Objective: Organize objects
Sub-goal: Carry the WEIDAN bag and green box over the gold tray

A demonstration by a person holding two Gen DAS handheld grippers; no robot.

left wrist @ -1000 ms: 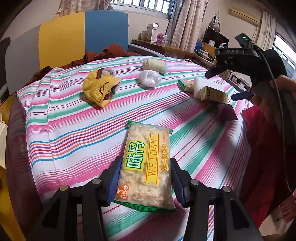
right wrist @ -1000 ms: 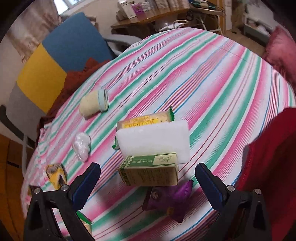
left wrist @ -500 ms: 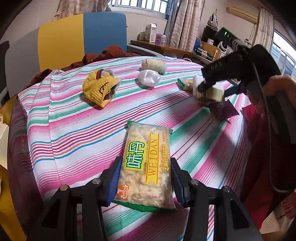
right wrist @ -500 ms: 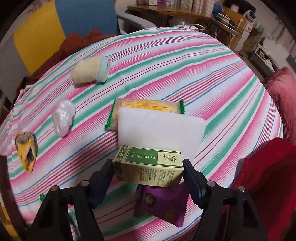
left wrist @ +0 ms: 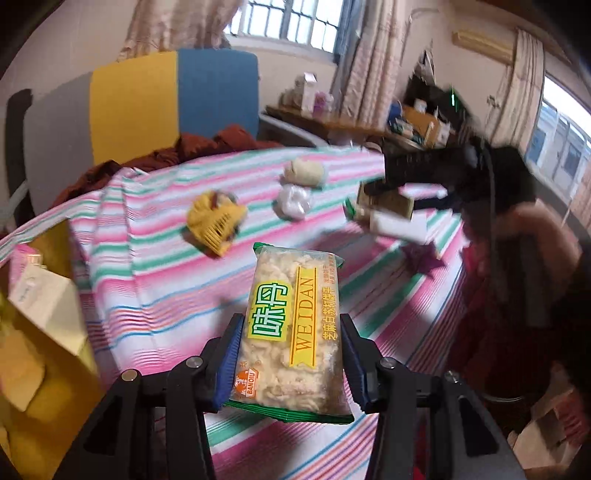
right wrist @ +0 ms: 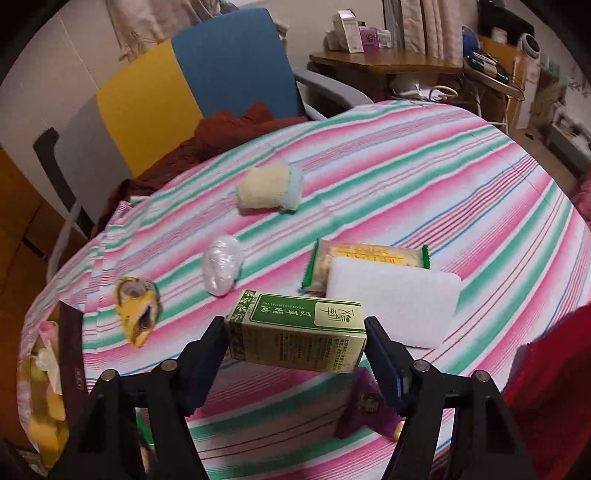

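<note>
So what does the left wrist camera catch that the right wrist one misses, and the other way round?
Only the left view shows the left tool clamped on the Weidan snack packet, plus the window.

Only the right view shows the right tool gripping the green box close up, with a dark box at the table edge.

Both show the striped tablecloth, yellow glove, white plastic wad, rolled towel, white sponge and purple sachet.
</note>
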